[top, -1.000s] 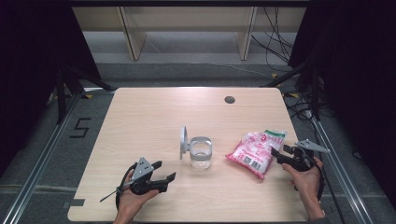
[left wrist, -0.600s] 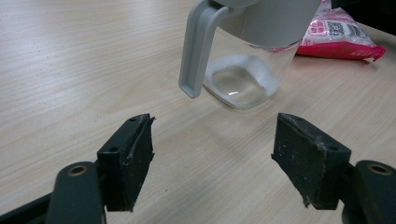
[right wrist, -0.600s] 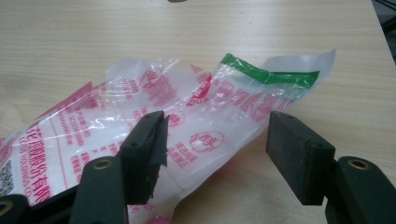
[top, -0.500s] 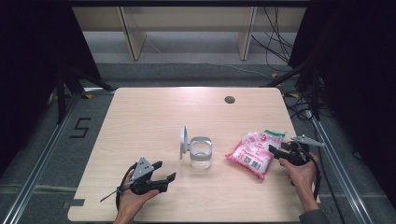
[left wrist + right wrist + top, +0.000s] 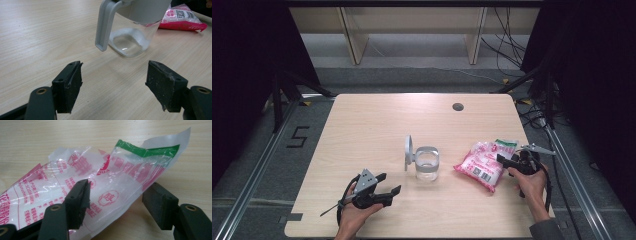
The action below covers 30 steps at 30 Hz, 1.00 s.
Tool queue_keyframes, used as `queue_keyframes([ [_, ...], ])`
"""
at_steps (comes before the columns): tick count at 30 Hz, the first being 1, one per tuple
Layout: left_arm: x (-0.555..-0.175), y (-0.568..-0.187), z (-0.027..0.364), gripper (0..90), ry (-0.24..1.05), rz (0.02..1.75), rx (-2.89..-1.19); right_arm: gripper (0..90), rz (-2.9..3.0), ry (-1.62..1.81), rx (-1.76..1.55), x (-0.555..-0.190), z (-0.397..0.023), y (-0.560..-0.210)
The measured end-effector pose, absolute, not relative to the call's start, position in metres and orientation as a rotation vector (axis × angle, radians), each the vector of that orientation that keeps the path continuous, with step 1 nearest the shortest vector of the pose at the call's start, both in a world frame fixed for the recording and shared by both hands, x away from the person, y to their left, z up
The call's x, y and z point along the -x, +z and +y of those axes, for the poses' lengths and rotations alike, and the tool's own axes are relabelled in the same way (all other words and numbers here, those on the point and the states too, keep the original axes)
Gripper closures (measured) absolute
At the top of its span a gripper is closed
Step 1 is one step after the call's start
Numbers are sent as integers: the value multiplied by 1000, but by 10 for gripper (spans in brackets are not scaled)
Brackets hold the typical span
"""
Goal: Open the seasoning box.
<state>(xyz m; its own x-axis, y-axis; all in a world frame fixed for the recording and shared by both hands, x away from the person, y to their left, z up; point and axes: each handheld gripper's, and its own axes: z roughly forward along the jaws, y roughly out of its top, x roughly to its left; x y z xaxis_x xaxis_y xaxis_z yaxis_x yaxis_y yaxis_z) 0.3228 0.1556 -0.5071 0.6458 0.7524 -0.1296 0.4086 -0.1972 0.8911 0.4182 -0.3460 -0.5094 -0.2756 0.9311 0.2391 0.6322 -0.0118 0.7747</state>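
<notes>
Right tongs (image 5: 507, 160) closing in on the bag (image 5: 482, 161), lower right of the counter (image 5: 377, 120).
Jaws just narrowed, bag corner between them, not yet pinched; next: clamp firmly. Left tongs (image 5: 388, 185) wide, empty, near the jar (image 5: 426, 164).

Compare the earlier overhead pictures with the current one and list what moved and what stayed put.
The right gripper has slid left across the table up to the pink and white plastic bag. Its jaws have just been closing a little; the bag's end lies between them, not yet clamped. The left gripper, jaws open, the clear jar with the grey flip lid and the bag have stayed where they were.
</notes>
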Motion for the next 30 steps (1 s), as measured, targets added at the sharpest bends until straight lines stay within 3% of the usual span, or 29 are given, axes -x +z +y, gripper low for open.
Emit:
queue_keyframes([
  [17, -323, -507, 154, 285, 413, 918, -1831, 521, 1910, 1188, -1708, -432, -336, -513],
  [30, -323, -508, 154, 287, 414, 923, -1837, 747, 1899, 1260, -1681, -437, -345, -516],
])
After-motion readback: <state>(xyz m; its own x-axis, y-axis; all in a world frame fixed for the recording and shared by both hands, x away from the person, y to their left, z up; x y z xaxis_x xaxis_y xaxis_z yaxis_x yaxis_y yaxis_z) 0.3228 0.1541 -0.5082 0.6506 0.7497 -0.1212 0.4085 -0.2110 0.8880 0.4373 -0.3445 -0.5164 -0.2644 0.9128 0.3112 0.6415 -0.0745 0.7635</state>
